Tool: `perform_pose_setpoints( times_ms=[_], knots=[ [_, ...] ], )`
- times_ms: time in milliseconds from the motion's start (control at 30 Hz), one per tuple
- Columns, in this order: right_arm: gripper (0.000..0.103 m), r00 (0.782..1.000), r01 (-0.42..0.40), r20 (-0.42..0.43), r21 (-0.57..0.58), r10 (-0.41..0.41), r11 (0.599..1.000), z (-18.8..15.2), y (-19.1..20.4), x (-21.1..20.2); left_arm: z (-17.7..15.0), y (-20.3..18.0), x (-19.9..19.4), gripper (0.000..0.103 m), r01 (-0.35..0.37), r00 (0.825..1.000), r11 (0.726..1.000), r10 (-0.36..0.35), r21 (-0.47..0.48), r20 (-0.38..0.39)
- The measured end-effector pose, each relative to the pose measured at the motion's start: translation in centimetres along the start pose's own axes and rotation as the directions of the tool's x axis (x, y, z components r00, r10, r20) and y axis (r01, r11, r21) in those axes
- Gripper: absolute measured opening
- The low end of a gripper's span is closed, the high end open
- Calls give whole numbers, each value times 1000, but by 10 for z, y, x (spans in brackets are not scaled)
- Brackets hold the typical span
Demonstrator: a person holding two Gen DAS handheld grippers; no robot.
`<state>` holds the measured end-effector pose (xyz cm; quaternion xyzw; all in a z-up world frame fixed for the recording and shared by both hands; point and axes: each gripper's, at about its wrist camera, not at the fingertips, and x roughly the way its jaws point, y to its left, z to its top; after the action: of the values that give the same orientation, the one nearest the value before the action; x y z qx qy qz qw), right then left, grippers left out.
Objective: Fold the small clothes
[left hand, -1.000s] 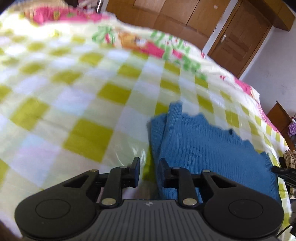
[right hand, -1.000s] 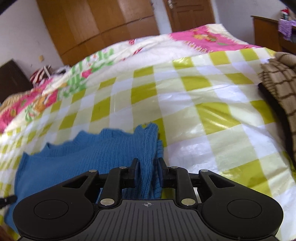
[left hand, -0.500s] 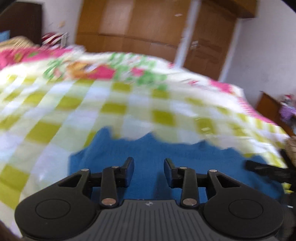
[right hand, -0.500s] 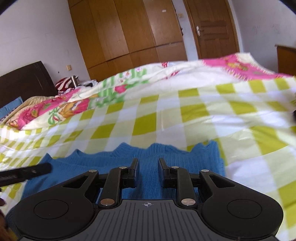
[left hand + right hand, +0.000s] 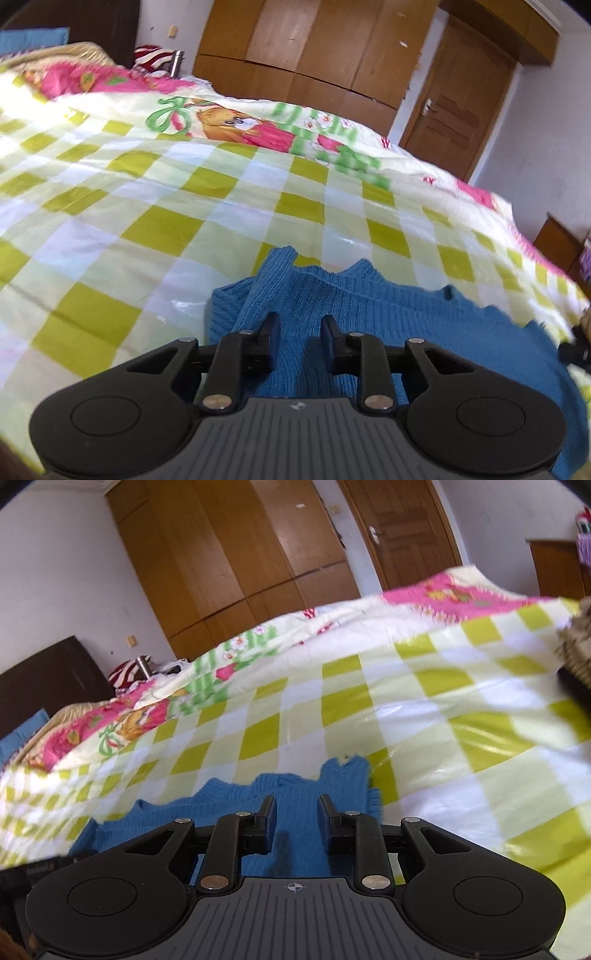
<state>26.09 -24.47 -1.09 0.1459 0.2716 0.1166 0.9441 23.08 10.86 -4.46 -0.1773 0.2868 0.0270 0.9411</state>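
A blue knitted garment lies partly folded on the checked bedspread, its scalloped edge pointing away from me. My left gripper hovers over its left part, jaws open and empty. In the right wrist view the same garment lies under my right gripper, which is open and empty over its right part, near the garment's right corner. The tip of the other gripper shows at the left edge of the right wrist view.
The green-and-white checked spread covers the bed, with a pink and cartoon-printed quilt at the far side. A brown checked garment lies at the right. Wooden wardrobes and a door stand behind.
Both grippers opened a little wider and tilted up, then dipped back toward the garment. The garment's left side now lies doubled over.
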Motion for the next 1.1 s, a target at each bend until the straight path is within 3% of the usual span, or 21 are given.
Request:
perform_pose_setpoints(
  times_ms=[67, 167, 267, 433, 633, 767, 833, 900, 1000, 1100],
  knots=[
    [25, 1000, 22, 3, -22, -22, 1000, -3, -1, -11, -1, -2, -8, 46, -17, 1000, 1000, 17, 21, 18],
    [31, 999, 46, 6, -2, -46, 999, -8, -11, -20, -10, -2, -2, 47, -40, 999, 997, 41, 65, -22],
    [37, 992, 96, -80, 25, -94, 995, -13, -20, -2, -7, -1, -8, 47, -38, 999, 998, 39, 43, -15],
    [37, 998, 40, -50, 43, -38, 998, -6, -21, -11, -2, 16, -31, 49, -30, 1000, 999, 30, -44, -5],
    [39, 994, 24, -112, 36, -20, 999, -10, -18, 3, -8, 24, -28, 57, -34, 999, 997, 31, -75, -44],
    [41, 993, 26, -112, 46, -20, 999, -10, -17, 5, 0, 20, -16, 69, -45, 998, 996, 42, -75, -52],
    [41, 993, 28, -114, 37, -23, 999, -9, -17, 7, 2, 18, -9, 68, -56, 997, 996, 51, -67, -66],
    [41, 993, 32, -113, 35, -28, 999, -7, -16, 9, 3, 10, -11, 49, -67, 996, 997, 66, -24, -52],
    [39, 993, 40, -114, 15, -38, 999, -6, -12, 10, 4, 6, -17, 32, -80, 996, 997, 81, 15, -42],
    [39, 992, 45, -119, -3, -45, 999, -5, -10, 12, 6, 11, -20, 30, -82, 996, 997, 82, 7, -47]
  ],
)
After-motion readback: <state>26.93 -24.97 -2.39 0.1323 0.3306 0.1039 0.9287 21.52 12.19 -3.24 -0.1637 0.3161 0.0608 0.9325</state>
